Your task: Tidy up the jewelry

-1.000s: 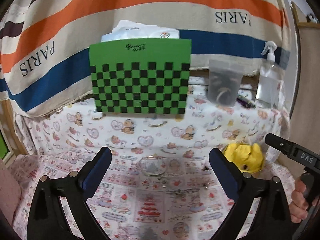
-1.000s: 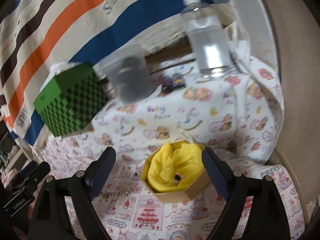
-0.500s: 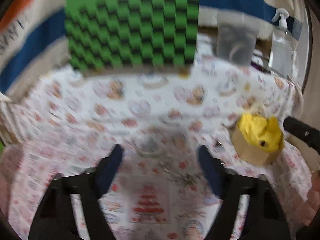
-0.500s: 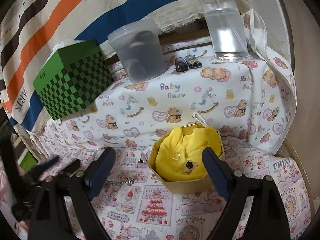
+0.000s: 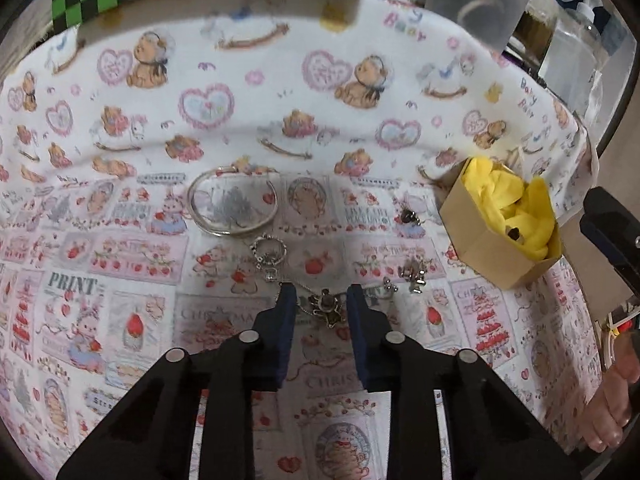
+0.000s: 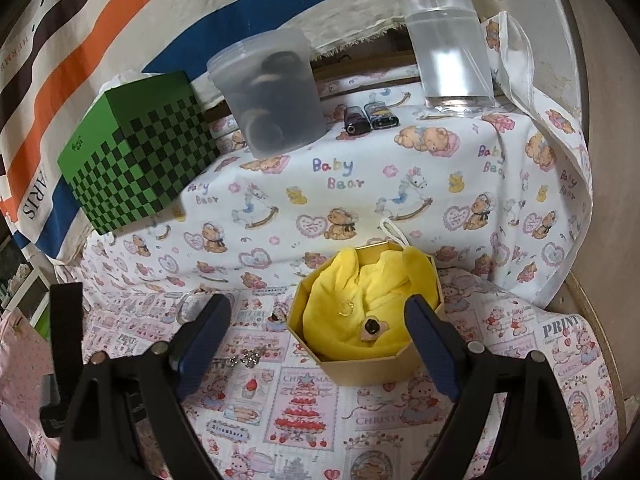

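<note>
Jewelry lies on the printed cloth. In the left wrist view, my left gripper (image 5: 320, 300) is low over the cloth, its jaws narrowed on either side of a dark bear pendant (image 5: 326, 307) on a thin chain, not closed on it. A silver bangle (image 5: 232, 210), a ring (image 5: 269, 249), small earrings (image 5: 414, 271) and a dark stud (image 5: 408, 216) lie nearby. The octagonal cardboard box (image 5: 486, 254) with yellow lining stands at the right. In the right wrist view, my right gripper (image 6: 318, 334) is open, held in front of that box (image 6: 360, 368), which holds a small ring and a dark earring (image 6: 372, 327).
A green checkered box (image 6: 136, 160), a clear tub (image 6: 276, 96) of dark items, a spray bottle (image 6: 448, 40) and two small dark items (image 6: 370, 118) stand on the raised back shelf. A striped cloth hangs behind. The table edge runs at the right.
My left gripper has dropped down and forward to the cloth and its jaws have narrowed around the bear pendant. My right gripper has steadied in front of the box.
</note>
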Available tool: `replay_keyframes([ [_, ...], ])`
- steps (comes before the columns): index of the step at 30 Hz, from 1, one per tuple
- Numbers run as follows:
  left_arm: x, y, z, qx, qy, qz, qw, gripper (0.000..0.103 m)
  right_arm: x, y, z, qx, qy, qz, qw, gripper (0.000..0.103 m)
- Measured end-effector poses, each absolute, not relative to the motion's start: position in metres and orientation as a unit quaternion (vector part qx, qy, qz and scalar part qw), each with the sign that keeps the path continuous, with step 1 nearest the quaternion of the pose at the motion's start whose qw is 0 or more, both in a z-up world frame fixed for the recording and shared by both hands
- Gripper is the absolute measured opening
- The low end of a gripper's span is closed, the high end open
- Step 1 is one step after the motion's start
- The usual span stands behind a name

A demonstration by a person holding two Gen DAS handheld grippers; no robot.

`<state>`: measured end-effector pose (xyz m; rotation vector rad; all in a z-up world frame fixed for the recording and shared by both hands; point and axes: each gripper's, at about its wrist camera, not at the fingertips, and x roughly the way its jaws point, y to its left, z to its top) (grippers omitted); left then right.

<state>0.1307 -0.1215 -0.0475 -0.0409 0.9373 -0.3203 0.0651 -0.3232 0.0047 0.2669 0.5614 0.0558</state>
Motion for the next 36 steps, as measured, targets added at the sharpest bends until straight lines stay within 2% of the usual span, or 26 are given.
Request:
replay_keyframes([
  [4, 0.132, -0.124, -0.048, -0.021, 0.448, -0.159, 0.88, 0.008, 0.066, -0.323, 0.004, 0.13, 0.279, 0.026, 0.951, 0.087],
  [16, 0.112, -0.089, -0.016, -0.03, 0.403, -0.142, 0.904, 0.008, 0.066, -0.322, 0.004, 0.148, 0.294, 0.052, 0.943, 0.087],
  [19, 0.112, -0.076, -0.001, -0.048, 0.383, -0.12, 0.915, 0.008, 0.068, -0.308, 0.002, 0.14, 0.328, 0.108, 0.928, 0.087],
  [24, 0.107, -0.046, 0.014, -0.089, 0.34, -0.113, 0.929, 0.008, 0.077, -0.278, -0.009, 0.106, 0.373, 0.133, 0.912, 0.071],
  [31, 0.113, -0.027, 0.017, -0.102, 0.332, -0.08, 0.935, 0.008, 0.101, -0.241, -0.034, 0.08, 0.426, 0.107, 0.895, 0.034],
  [36, 0.117, -0.01, 0.012, -0.107, 0.328, -0.049, 0.937, 0.008, 0.119, -0.231, -0.041, 0.059, 0.43, 0.061, 0.899, 0.027],
])
